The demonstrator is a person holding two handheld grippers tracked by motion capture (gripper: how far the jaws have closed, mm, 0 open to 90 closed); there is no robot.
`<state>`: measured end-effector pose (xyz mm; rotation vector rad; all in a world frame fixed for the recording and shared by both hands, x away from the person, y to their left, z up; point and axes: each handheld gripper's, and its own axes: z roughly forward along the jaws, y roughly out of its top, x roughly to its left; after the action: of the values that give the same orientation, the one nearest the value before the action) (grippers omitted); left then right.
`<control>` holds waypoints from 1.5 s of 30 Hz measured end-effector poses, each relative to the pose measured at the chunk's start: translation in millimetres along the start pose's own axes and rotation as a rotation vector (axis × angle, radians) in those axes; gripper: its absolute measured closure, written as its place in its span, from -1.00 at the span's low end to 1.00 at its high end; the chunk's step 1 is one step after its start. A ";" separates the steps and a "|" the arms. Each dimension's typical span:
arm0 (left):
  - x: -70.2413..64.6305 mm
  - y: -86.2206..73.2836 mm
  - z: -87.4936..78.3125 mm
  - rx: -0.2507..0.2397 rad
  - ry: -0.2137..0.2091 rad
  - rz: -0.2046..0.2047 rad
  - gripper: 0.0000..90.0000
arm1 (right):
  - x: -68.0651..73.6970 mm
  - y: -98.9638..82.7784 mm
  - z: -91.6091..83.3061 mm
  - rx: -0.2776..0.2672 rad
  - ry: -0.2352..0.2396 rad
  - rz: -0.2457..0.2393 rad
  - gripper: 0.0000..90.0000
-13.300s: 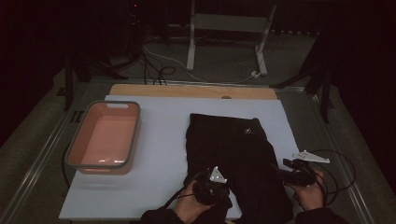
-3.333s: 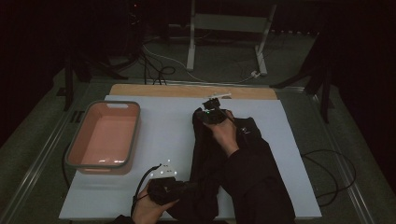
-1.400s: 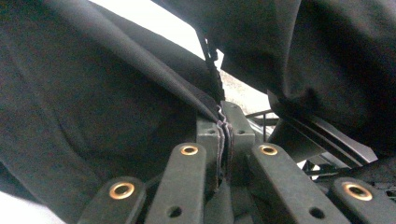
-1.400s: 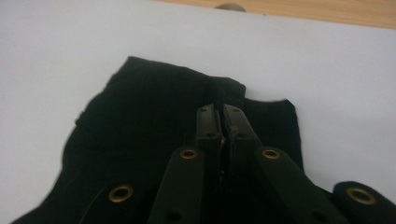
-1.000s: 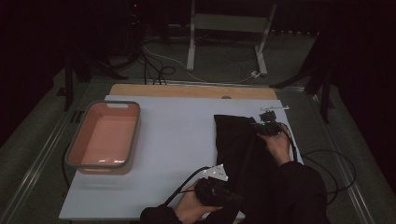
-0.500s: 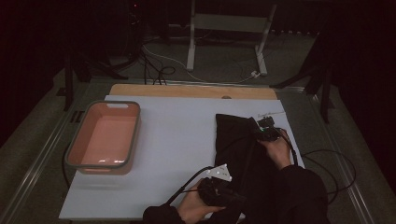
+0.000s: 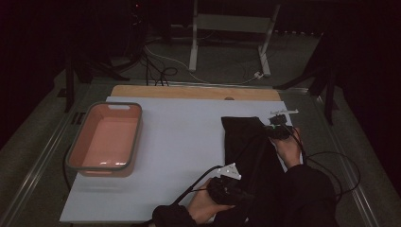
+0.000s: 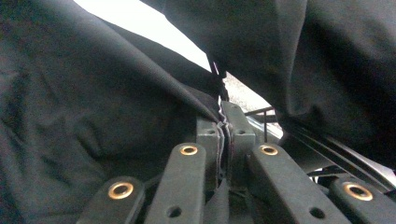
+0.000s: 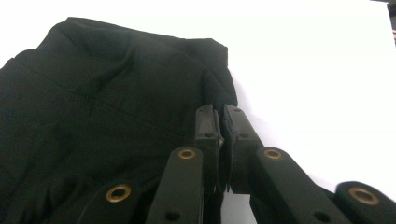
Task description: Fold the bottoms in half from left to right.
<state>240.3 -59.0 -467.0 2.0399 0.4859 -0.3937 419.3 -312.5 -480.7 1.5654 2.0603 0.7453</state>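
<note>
- Garment (image 7: 253, 151), black and folded narrow, lay along the right side of the white worktop (image 7: 179, 156), shifted there from the middle seconds before.
- Right gripper (image 7: 279, 128) pinched its far corner; left gripper (image 7: 227, 187) clamped the near hem, jaws pressed together on cloth.
- Pink tray (image 7: 105, 137) waited, empty, at left.

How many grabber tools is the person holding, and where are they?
2. The left gripper is at the table's near edge, shut on the black garment. The right gripper is farther back, shut on the garment's far right corner.
</note>
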 end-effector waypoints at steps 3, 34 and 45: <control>1.8 0.6 3.4 0.001 0.006 -0.002 0.95 | -2.0 -2.6 2.5 0.028 0.003 -0.008 0.89; 5.3 12.8 36.6 0.037 0.005 0.011 0.95 | 19.5 -52.7 -64.0 -0.044 0.074 -0.006 -0.17; -1.6 19.6 49.3 0.060 -0.001 0.045 0.95 | 38.6 -74.6 -80.4 -0.041 0.162 -0.022 -0.17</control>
<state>244.7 -111.2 -475.4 2.1048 0.4317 -0.3868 303.9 -303.1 -469.9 1.5010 2.1582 0.9274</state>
